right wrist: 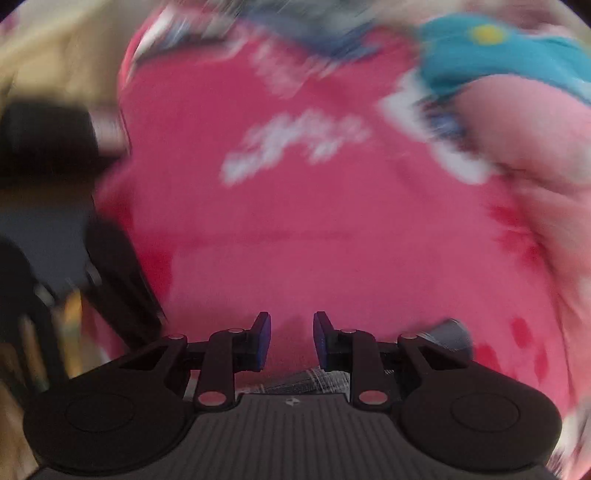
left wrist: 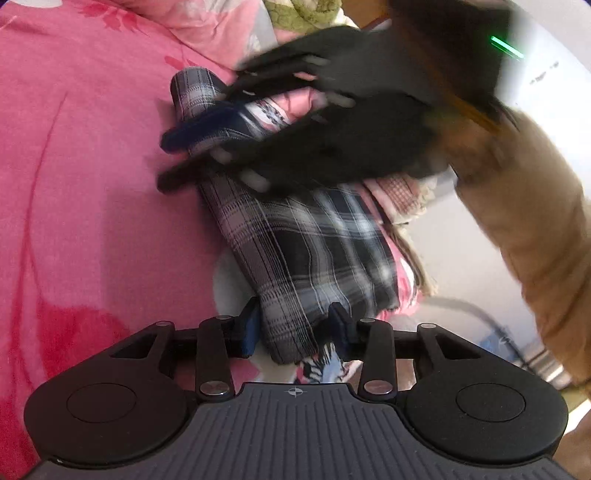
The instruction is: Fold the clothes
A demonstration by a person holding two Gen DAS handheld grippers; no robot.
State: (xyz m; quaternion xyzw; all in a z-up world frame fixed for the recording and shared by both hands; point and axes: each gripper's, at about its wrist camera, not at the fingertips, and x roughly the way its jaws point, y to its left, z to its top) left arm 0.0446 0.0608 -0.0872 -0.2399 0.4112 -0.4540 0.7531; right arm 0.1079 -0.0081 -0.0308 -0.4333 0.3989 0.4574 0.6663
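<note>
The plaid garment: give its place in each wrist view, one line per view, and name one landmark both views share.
Left wrist view: the plaid garment runs from the centre down to the left gripper, its lower end between the fingers.
Right wrist view: only a blurred plaid strip shows at bottom centre, below the right gripper, whose jaws hold nothing.
Shared landmark: the pink floral bedcover.

Home bedroom, pink floral bedspread (left wrist: 92, 166), heaped clothes (left wrist: 303, 14)

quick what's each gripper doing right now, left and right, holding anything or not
Left gripper: closed on the plaid garment.
Right gripper: jaws apart, nothing between them.
</note>
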